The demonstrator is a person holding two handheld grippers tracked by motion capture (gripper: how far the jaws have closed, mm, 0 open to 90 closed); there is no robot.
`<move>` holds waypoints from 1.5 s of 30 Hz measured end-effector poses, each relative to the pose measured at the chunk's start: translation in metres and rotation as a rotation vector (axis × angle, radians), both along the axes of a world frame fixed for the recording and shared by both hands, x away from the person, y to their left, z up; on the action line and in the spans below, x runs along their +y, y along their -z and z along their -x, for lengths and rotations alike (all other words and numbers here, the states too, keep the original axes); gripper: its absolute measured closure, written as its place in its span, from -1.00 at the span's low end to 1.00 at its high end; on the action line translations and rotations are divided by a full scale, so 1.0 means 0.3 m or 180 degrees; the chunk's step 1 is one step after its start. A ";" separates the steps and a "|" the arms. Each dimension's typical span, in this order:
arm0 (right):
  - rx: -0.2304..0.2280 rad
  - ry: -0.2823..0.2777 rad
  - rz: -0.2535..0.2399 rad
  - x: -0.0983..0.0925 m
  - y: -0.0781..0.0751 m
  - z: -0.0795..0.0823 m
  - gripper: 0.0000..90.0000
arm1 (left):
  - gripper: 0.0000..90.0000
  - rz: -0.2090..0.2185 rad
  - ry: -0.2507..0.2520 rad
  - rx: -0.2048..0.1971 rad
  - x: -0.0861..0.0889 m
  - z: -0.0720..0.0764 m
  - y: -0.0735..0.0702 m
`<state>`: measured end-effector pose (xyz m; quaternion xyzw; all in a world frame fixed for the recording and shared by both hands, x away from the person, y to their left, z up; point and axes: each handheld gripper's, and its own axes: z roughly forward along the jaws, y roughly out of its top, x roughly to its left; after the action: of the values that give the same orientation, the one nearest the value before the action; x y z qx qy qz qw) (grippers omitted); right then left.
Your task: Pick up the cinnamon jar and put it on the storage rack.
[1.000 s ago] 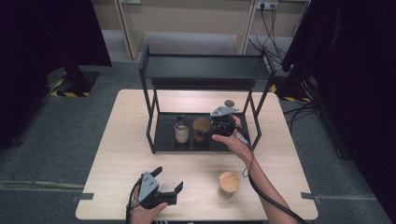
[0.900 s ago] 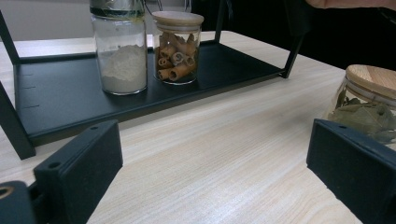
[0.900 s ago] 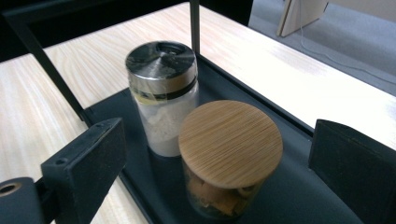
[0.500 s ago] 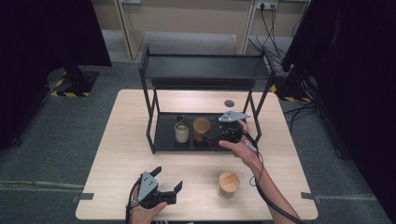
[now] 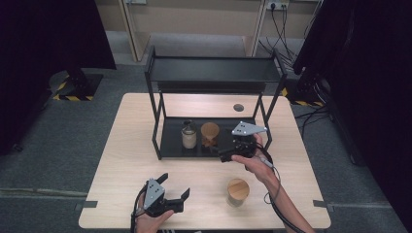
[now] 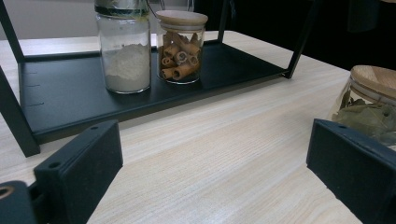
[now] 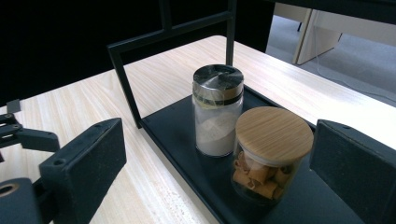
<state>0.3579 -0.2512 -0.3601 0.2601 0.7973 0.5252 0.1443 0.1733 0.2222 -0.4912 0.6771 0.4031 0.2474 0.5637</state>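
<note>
A black two-tier rack (image 5: 173, 145) stands on the table. On its lower shelf (image 7: 173, 125) a white-powder jar (image 5: 188, 135) with a metal lid stands next to a wooden-lidded jar of brown rolls (image 5: 210, 134). My right gripper (image 5: 225, 153) is open at the shelf's front right, jaws pointing at the two jars (image 7: 217, 112) (image 7: 272, 138), a short gap away from them. My left gripper (image 5: 174, 186) rests open near the table's front edge, nothing between its jaws. A jar of green leaves (image 5: 237, 192) with a wooden lid stands on the table to its right (image 6: 373, 100).
The rack's top shelf (image 5: 214, 70) overhangs the jars, and its thin legs (image 5: 156, 121) frame the lower shelf. A small round hole (image 5: 238, 107) sits in the table behind the rack. Bare wood lies between the rack and the left gripper (image 6: 210, 154).
My right gripper has drawn back from the jars toward the table's front and lowered a little. The left gripper and all the jars stay where they were.
</note>
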 end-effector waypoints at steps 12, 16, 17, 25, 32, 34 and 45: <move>-0.0050 -0.0047 -0.0163 -0.064 0.022 0.080 -0.91 | -0.94 -0.0005 -0.0006 -0.0006 0.000 0.001 0.000; -0.0059 -0.0042 -0.0204 -0.081 0.029 0.099 -0.91 | -0.94 -0.0006 -0.0008 -0.0006 -0.001 0.001 0.001; -0.0065 -0.0041 -0.0205 -0.086 0.029 0.105 -0.91 | -0.94 -0.0006 -0.0009 -0.0007 -0.001 0.001 0.001; -0.0083 -0.0005 -0.0303 -0.137 0.062 0.161 -0.91 | -0.94 -0.0004 -0.0014 -0.0013 -0.002 0.002 0.002; -0.0073 0.0009 -0.0344 -0.174 0.091 0.208 -0.91 | -0.94 -0.0006 -0.0022 -0.0014 0.000 0.002 0.001; -0.0073 0.0010 -0.0343 -0.179 0.097 0.218 -0.91 | -0.94 -0.0009 -0.0022 -0.0014 0.000 0.002 0.001; -0.0088 -0.0019 -0.0332 -0.197 0.120 0.258 -0.92 | -0.94 -0.0001 -0.0027 -0.0003 -0.001 0.000 0.002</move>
<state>0.2803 -0.3102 -0.3960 0.2575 0.7676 0.5700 0.1400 0.1733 0.2221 -0.4917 0.6754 0.4058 0.2501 0.5627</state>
